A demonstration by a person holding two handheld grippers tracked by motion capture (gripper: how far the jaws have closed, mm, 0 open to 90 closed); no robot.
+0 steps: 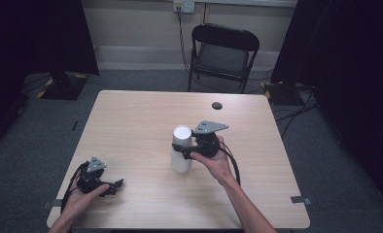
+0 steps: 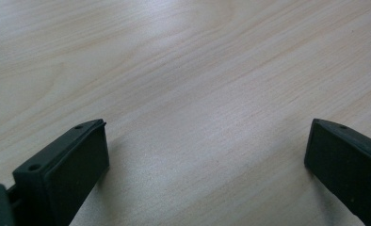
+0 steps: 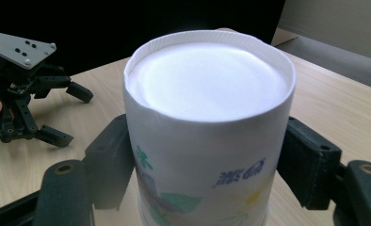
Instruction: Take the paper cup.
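Observation:
A white paper cup (image 1: 181, 145) (image 3: 207, 117) with a blue and green print stands upside down near the middle of the wooden table (image 1: 131, 121). My right gripper (image 1: 183, 151) (image 3: 207, 162) comes at it from the right, its two black pads pressed against opposite sides of the cup's wall, so it is shut on the cup. Whether one cup or a stack stands there I cannot tell. My left gripper (image 1: 114, 187) (image 2: 207, 155) (image 3: 73, 115) rests low at the table's near left corner, jaws wide open over bare wood with nothing between them.
A black folding chair (image 1: 223, 53) stands beyond the far edge of the table. A dark round grommet (image 1: 217, 105) sits near the far right of the tabletop. Cables (image 1: 296, 114) trail over the grey floor at the right.

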